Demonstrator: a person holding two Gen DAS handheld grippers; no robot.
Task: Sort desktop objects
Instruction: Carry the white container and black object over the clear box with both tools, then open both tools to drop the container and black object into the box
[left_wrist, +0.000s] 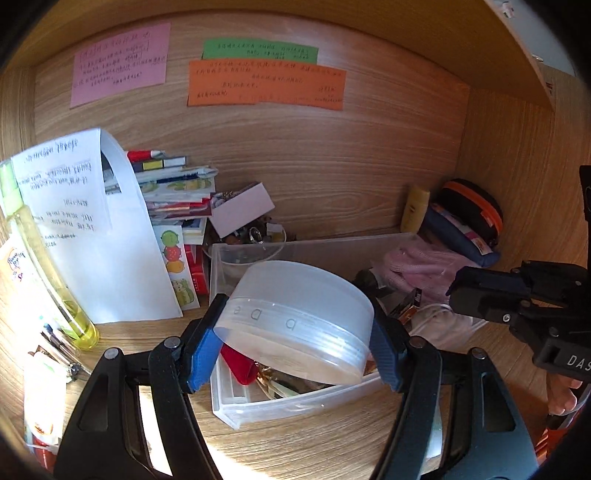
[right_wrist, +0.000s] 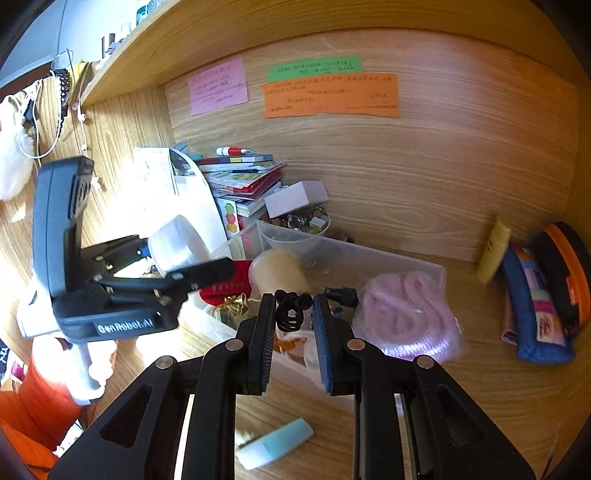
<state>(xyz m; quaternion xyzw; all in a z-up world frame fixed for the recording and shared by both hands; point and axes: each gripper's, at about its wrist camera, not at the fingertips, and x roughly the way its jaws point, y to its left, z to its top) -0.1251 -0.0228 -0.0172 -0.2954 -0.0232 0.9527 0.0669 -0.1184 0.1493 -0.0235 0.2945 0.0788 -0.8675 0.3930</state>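
We've got the frosted jar (left_wrist: 295, 321) clamped in our left gripper (left_wrist: 295, 354) at centre frame, above the clear bin (left_wrist: 280, 406). Our right gripper (right_wrist: 294, 314) pinches a black hair claw (right_wrist: 291, 308) mid-frame; next each probably needs its own spot on the surface (left_wrist: 314, 450)

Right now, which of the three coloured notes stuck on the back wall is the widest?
The orange note: it stretches far wider than the green strip just above it, or the pink note apart at the left.

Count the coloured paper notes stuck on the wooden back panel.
3: a pink note on the left, a green note to its right, and an orange note directly below the green, overlapping it. None seems hidden.
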